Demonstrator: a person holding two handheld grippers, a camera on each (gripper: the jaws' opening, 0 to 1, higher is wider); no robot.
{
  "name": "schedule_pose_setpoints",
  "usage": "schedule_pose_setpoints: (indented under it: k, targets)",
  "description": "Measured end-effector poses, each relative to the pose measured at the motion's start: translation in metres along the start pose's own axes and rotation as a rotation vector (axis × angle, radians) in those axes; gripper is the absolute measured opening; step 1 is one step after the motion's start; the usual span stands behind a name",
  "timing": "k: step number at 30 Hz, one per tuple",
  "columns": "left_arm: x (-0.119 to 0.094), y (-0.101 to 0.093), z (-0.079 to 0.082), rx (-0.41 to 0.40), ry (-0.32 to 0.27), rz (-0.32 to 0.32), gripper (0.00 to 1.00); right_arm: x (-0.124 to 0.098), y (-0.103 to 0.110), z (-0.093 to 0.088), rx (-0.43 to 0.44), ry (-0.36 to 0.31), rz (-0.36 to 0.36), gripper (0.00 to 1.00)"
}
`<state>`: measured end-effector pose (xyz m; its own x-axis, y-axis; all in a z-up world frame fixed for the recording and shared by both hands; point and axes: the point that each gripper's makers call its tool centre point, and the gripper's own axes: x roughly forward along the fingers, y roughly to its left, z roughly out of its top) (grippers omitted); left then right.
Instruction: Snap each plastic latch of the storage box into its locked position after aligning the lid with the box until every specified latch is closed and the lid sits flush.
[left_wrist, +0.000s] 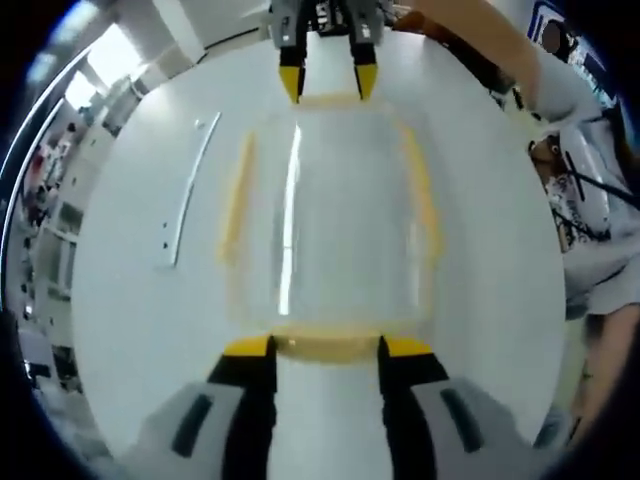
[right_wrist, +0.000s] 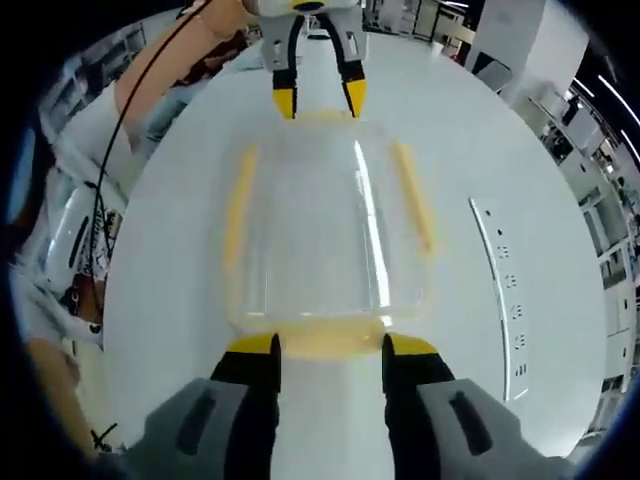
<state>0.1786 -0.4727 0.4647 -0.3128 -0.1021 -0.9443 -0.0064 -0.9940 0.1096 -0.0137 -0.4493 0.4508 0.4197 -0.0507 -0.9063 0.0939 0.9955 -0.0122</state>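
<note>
Both grippers, left (left_wrist: 326, 346) and right (right_wrist: 331, 344), stand open at opposite end latches (left_wrist: 325, 347) of the box (left_wrist: 330, 215); uneven pressing could skew the lid (right_wrist: 325, 215).

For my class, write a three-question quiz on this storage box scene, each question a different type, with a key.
1. True or false: the clear storage box sits on a white table.
2. What colour are the latches along the lid's edges?
3. Multiple choice: where are the two claws? A) both at one end; B) at opposite ends, facing each other; C) both lifted away from the box.

Key:
1. True.
2. Yellow.
3. B: the left claw is at one end latch and the right claw is at the opposite one.
</note>
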Motion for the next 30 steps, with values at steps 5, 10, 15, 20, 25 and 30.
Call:
schedule_pose_setpoints:
  k: [5,10,15,20,25,30]
  targets:
    - [0.002,0.001,-0.002,0.008,-0.011,0.000,0.39,0.003,0.001,-0.002,-0.005,-0.009,0.004,0.40]
    - [-0.001,0.002,-0.002,0.010,-0.026,0.009,0.40,0.002,0.000,-0.001,-0.011,-0.040,-0.007,0.41]
    - [-0.005,0.009,-0.007,-0.015,-0.077,0.057,0.45,0.000,0.001,-0.006,-0.022,-0.078,-0.020,0.38]
    - [-0.021,0.033,-0.033,-0.055,-0.055,0.212,0.35,-0.009,-0.005,-0.028,-0.004,-0.045,-0.056,0.35]
    - [-0.035,0.031,0.000,-0.114,-0.261,0.212,0.31,-0.030,-0.022,-0.007,-0.007,-0.194,-0.150,0.26]
    - [-0.039,0.019,0.059,-0.191,-0.518,0.143,0.24,-0.037,-0.023,0.007,-0.010,-0.286,-0.188,0.22]
